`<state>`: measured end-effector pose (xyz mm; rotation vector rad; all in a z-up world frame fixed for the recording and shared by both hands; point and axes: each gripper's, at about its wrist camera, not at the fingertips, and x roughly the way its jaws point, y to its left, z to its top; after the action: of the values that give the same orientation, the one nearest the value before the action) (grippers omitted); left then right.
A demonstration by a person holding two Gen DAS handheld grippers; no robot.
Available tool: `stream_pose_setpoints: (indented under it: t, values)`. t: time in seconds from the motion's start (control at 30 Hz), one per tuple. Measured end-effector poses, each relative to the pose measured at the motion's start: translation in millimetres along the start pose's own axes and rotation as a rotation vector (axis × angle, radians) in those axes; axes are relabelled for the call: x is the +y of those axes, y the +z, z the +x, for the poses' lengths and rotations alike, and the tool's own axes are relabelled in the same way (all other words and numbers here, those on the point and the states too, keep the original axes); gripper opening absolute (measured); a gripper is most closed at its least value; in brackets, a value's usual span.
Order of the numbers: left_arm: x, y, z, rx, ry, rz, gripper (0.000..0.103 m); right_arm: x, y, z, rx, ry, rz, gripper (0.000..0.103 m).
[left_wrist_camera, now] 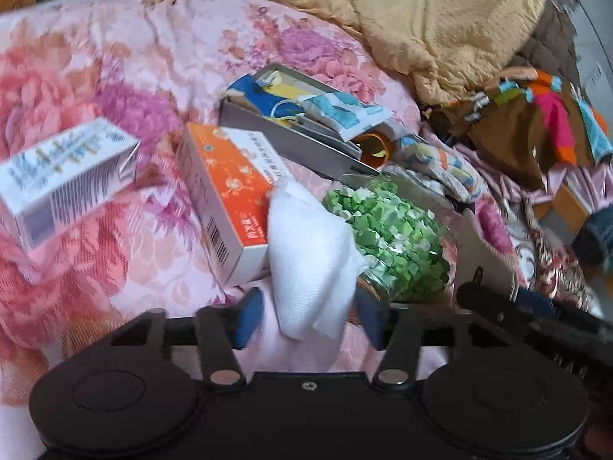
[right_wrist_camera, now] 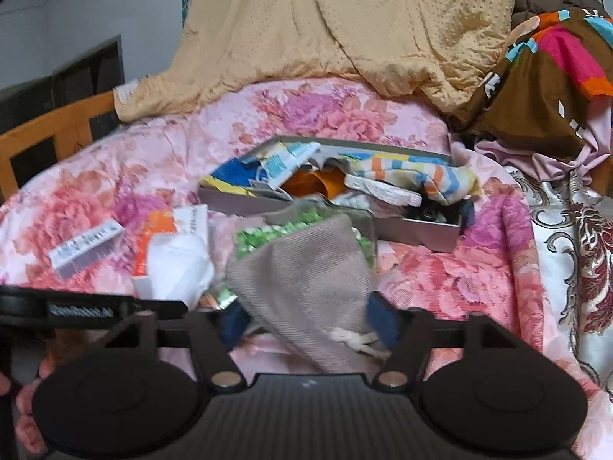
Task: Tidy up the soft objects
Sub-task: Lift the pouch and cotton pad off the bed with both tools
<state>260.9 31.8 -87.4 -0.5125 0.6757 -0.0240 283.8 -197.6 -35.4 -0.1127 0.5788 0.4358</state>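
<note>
My left gripper (left_wrist_camera: 308,316) stands wide around the white folded cloth (left_wrist_camera: 310,257); my right gripper (right_wrist_camera: 310,324), equally wide, straddles the grey ribbed cloth (right_wrist_camera: 306,287), both lying loose on the bed for sorting.

Grey-brown cloth (right_wrist_camera: 306,291) between the parted blue pads (right_wrist_camera: 383,320) of the right hand-held gripper (right_wrist_camera: 310,322).

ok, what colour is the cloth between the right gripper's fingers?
Grey-taupe, finely ribbed cloth with a whitish tie near its lower edge; clearest in the right wrist view.
</note>
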Motion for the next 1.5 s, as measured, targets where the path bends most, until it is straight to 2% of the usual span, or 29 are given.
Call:
stream_pose_setpoints:
  t: [0.2,0.27,0.37,0.47,0.6,0.7,0.87,0.93,1.03,1.2,1.3,1.5]
  values:
    - [14.0,1.0,11.7,0.017,-0.028,-0.102,0.074,-9.9,2.7,8.0,0.042,0.051,0.022,0.097]
    - [13.0,1.4,13.8,0.018,-0.038,-0.082,0.076,-11.7,4.5,13.1,0.063,0.088,-0.034,0.097]
    - [11.7,1.7,15.6,0.024,-0.048,-0.064,0.077,-10.4,4.9,15.3,0.064,0.065,-0.157,0.097]
    - [14.5,2.9,15.8,0.022,-0.052,-0.080,0.077,-16.4,5.4,18.3,0.087,0.091,-0.145,0.097]
    - [15.7,4.0,15.5,0.020,-0.048,-0.091,0.072,-19.6,4.4,22.6,0.113,0.120,-0.117,0.081]
    - [16.9,3.7,15.4,0.028,-0.055,-0.097,0.060,-17.0,2.1,25.7,0.123,0.105,-0.137,0.068]
    - [19.8,3.3,13.5,0.016,-0.060,-0.114,0.049,-17.3,1.0,26.6,0.125,0.116,-0.124,0.053]
    - [19.9,2.5,12.4,0.006,-0.045,-0.117,0.040,-16.8,0.8,26.0,0.125,0.116,-0.124,0.042]
    - [18.9,1.2,9.9,-0.009,-0.017,-0.118,0.031,-15.7,0.5,25.3,0.122,0.106,-0.126,0.034]
    - [12.9,-2.3,5.2,-0.020,0.029,-0.089,0.020,-14.2,0.9,23.1,0.118,0.091,-0.119,0.027]
    - [8.4,-3.8,0.9,-0.028,0.042,-0.069,0.018,-11.4,0.3,19.3,0.111,0.089,-0.119,0.026]
    - [-5.3,-6.9,-7.1,-0.026,0.025,-0.034,0.012,-5.5,-0.6,10.6,0.085,0.125,-0.109,0.024]
